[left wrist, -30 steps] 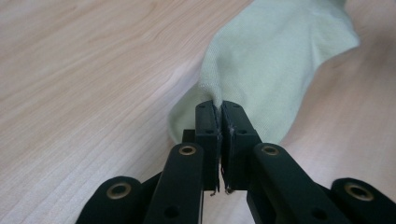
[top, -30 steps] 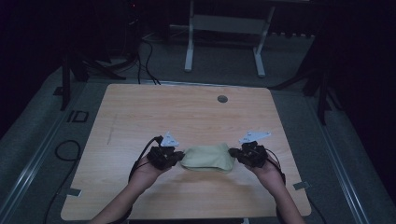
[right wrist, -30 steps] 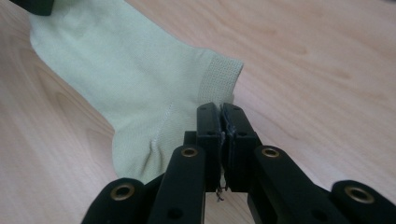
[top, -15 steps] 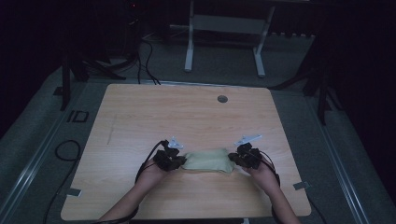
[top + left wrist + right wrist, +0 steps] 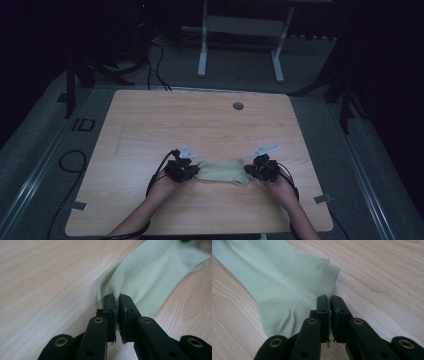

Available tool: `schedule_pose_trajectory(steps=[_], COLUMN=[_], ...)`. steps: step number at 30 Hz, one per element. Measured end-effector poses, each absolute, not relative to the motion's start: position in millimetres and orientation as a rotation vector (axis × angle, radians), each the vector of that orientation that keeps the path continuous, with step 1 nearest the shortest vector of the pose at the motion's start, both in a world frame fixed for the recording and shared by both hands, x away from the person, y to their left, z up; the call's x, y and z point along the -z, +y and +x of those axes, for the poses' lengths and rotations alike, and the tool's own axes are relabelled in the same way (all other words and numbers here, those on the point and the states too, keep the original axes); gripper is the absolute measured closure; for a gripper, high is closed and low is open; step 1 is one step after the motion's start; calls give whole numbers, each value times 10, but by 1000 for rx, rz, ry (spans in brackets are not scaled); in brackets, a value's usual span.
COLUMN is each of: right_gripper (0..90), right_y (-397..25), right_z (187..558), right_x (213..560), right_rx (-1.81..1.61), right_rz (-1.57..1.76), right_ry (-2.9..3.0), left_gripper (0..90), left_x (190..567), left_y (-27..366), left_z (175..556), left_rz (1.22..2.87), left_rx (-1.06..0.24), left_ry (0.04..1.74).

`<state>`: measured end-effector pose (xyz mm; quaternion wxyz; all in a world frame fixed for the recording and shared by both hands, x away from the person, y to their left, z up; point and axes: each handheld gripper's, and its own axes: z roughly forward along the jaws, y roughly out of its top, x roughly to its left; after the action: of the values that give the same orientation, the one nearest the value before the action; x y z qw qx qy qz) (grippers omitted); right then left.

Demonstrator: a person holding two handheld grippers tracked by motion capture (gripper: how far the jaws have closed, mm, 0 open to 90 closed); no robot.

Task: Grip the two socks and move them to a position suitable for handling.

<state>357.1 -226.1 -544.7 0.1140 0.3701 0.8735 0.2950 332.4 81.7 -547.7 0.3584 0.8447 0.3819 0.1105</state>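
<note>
A pale green cloth (image 5: 222,171) lies stretched flat on the wooden table (image 5: 200,125), near its front edge. My left gripper (image 5: 193,172) is shut on the cloth's left end, and in the left gripper view the fabric (image 5: 155,272) puckers where it enters the closed left gripper (image 5: 116,298). My right gripper (image 5: 249,173) is shut on the right end. The right gripper view has the cloth (image 5: 274,277) with a ribbed hem running to the closed right gripper (image 5: 329,300). A hand holds each gripper from below.
A round grommet hole (image 5: 238,106) sits near the table's far edge. Beyond the table stands a white metal frame (image 5: 240,45), and cables (image 5: 155,55) lie on the dark floor at the back left. Bare wood surrounds the cloth.
Both grippers have moved slightly toward the table's front edge with the cloth. The cloth looks flatter and more drawn out than a second ago.
</note>
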Motion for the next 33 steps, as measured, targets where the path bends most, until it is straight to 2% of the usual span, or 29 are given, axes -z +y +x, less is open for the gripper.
schedule_pose_trajectory(steps=[8, 15, 16, 18, 20, 21, 22, 24, 25, 26, 27, 30, 32, 33], right_gripper=[852, 849, 839, 735, 711, 672, 685, 805, 805, 846, 889, 886, 823, 769], right_y=[-2256, -2260, -2258, -2256, -2260, -2284, -2289, -2282, -2282, -2265, -2210, -2132, -2077, -2064], right_z=[3569, 3566, 3566, 3567, 3564, 3551, 3541, 3509, 3509, 3490, 3463, 3459, 3473, 3482], right_x=[5452, 5456, 5453, 5433, 5410, 5332, 5287, 5197, 5197, 5161, 5123, 5171, 5258, 5290], right_rx=[-870, -874, -871, -867, -871, -915, -930, -961, -961, -973, -981, -975, -943, -931], right_rz=[1082, 1084, 1084, 1082, 1078, 1076, 1075, 1053, 1053, 1042, 1017, 1002, 1000, 996], right_ry=[2564, 2560, 2564, 2563, 2549, 2520, 2505, 2477, 2477, 2469, 2473, 2502, 2523, 2526], left_gripper=[831, 780, 729, 600, 541, 543, 556, 692, 766, 766, 862, 880, 874, 842], left_x=[5491, 5590, 5572, 5516, 5473, 5380, 5338, 5275, 5275, 5259, 5279, 5368, 5447, 5488], left_y=[826, 859, 859, 863, 871, 888, 892, 871, 871, 837, 759, 651, 605, 590], left_z=[3380, 3426, 3421, 3397, 3378, 3342, 3330, 3315, 3315, 3320, 3345, 3381, 3420, 3441], left_rz=[2158, 2166, 2161, 2144, 2125, 2073, 2048, 2030, 2030, 2039, 2071, 2122, 2144, 2153], left_rx=[-327, -269, -264, -272, -291, -336, -350, -371, -371, -365, -326, -315, -307, -302], left_ry=[1011, 1034, 1031, 1020, 1012, 997, 982, 949, 949, 927, 909, 893, 903, 913])
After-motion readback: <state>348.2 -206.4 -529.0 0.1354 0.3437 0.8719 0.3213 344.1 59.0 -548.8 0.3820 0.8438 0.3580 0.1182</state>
